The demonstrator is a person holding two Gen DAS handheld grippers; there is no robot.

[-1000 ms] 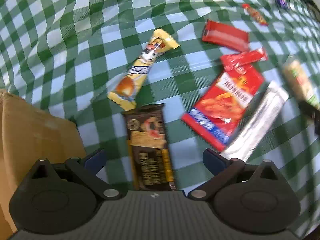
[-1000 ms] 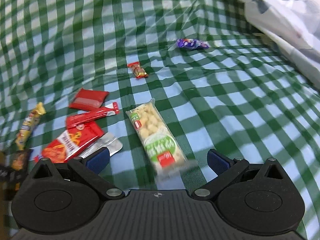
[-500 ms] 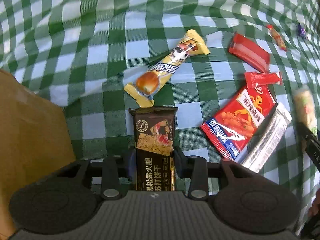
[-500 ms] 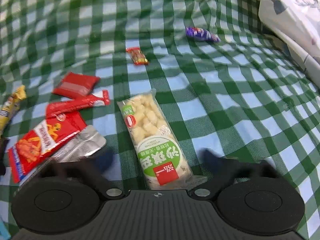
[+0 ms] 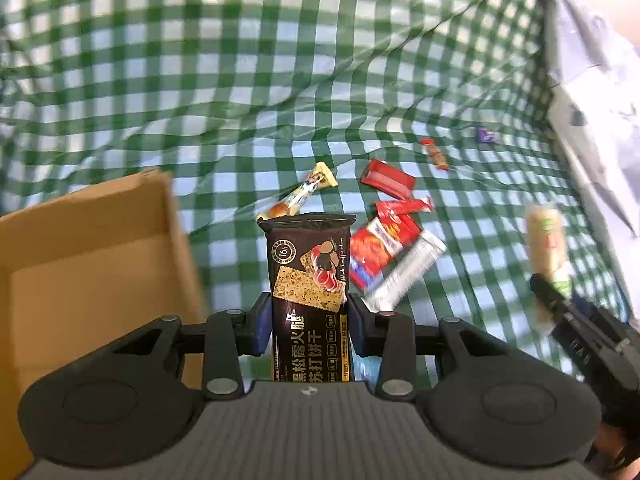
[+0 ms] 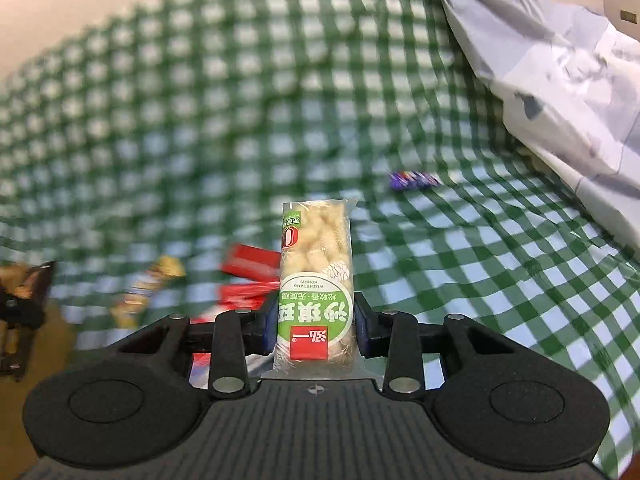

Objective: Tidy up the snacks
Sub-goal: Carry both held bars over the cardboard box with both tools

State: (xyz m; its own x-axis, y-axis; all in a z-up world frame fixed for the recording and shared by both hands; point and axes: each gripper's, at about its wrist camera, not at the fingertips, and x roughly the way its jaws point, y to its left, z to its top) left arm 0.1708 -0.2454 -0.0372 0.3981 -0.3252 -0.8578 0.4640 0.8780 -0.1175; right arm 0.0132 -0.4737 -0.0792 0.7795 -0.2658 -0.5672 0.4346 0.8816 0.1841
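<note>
Left gripper (image 5: 307, 322): fingers clamped on dark cracker pack (image 5: 310, 280), lifted beside cardboard box (image 5: 92, 264) for boxing.
Right gripper (image 6: 316, 330): fingers closing, gripping rice-puff bar (image 6: 316, 280), raised off checked cloth (image 6: 480, 280).

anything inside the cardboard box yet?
The box shows only bare cardboard floor and walls where visible. Its near part is hidden behind the left claw, so that part is unknown.
</note>
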